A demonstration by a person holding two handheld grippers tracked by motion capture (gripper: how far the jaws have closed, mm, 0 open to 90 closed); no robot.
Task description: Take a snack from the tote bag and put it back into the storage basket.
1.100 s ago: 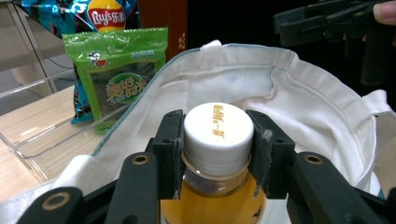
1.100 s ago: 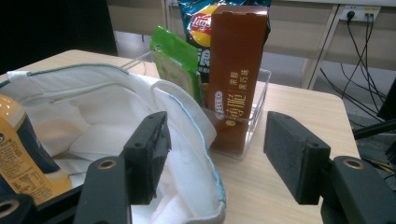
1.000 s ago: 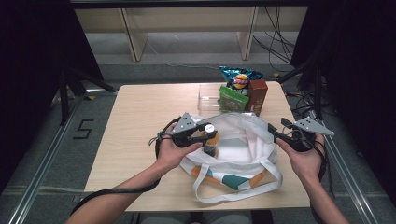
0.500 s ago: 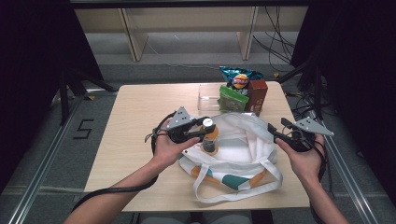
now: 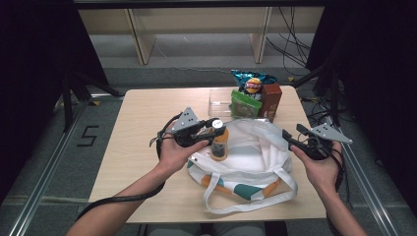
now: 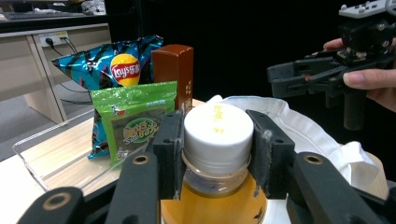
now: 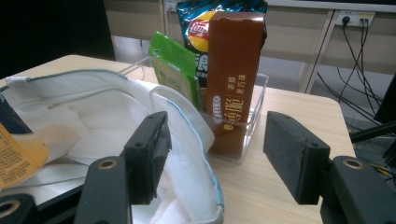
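The left tool (image 5: 212,129) is clenched on the bottle (image 5: 220,144) just under its white cap (image 6: 218,137), holding it upright above the bag's (image 5: 255,152) open mouth. That bottle looks full, so I'd call it heavy, stiff and slick-walled: the neck ridge is the safe hold. The right tool (image 7: 224,158) stands released, one jaw inside the soft, floppy bag rim, nothing gripped.

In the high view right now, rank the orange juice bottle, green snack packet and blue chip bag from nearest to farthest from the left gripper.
1. Orange juice bottle with a white cap, clamped in the left gripper.
2. Green snack packet, in the clear tray beyond the bag.
3. Blue chip bag, behind the packet, at the table's far edge.
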